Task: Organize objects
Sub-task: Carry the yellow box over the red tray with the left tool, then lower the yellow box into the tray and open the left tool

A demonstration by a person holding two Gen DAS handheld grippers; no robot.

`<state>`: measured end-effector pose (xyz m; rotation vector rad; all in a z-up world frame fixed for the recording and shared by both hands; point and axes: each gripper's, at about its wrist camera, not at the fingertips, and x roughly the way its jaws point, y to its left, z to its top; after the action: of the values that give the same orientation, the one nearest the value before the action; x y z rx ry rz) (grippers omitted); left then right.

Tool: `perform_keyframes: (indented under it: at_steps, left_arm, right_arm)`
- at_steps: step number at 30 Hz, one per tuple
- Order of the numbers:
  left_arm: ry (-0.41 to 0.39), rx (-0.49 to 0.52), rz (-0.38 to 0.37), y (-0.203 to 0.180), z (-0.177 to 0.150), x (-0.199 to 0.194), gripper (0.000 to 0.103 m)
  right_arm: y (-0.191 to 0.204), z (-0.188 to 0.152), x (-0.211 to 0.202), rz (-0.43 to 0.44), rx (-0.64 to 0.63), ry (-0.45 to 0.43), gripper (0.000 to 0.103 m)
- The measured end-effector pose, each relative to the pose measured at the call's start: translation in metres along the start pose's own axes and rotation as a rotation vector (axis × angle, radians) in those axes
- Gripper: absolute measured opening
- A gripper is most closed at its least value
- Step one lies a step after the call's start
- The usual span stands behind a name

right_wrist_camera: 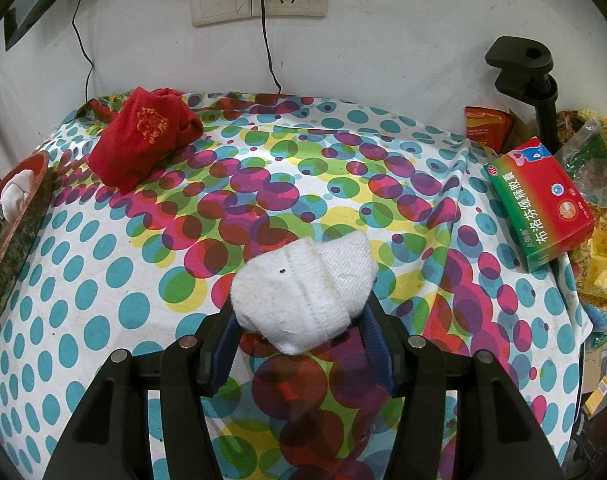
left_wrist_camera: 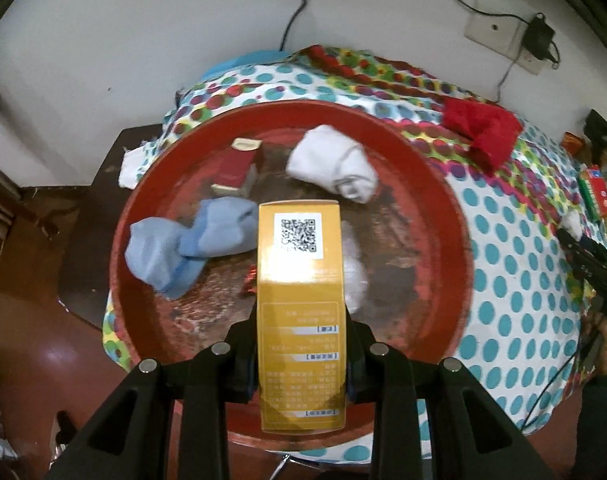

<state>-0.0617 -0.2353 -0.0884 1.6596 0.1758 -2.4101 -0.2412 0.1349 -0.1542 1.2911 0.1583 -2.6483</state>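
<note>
Squarely between the left gripper's (left_wrist_camera: 301, 354) closed fingers stands a glossy yellow box (left_wrist_camera: 300, 312), over the red round tray (left_wrist_camera: 443, 200) holding soft socks. Meanwhile the right gripper (right_wrist_camera: 299, 334) pinches a knitted white sock (right_wrist_camera: 303, 292) above dotted cloth (right_wrist_camera: 103, 320); open cloth lies ahead.

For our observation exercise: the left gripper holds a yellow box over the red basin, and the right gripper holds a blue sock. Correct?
Not quite. The right gripper holds a white sock, as the right wrist view shows. The blue sock lies in the red basin.
</note>
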Motion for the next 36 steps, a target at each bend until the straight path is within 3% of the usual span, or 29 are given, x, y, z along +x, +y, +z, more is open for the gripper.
perform_keyframes:
  at_steps: [14, 25, 30, 36]
  left_arm:
    - [0.053, -0.08, 0.018, 0.049, -0.012, 0.035, 0.03]
    - [0.098, -0.087, 0.0, 0.059, -0.013, 0.051, 0.031]
    - [0.109, -0.114, -0.017, 0.064, -0.014, 0.05, 0.046]
    - [0.08, -0.128, -0.004, 0.067, -0.014, 0.033, 0.047]
  right_arm:
    - [-0.001, 0.001, 0.001, -0.013, 0.0, 0.001, 0.055]
    - [0.0, 0.0, 0.001, -0.032, -0.007, 0.001, 0.057]
    - [0.005, 0.001, 0.001, -0.038, -0.012, -0.001, 0.059]
    - [0.004, 0.001, 0.001, -0.05, -0.02, -0.003, 0.059]
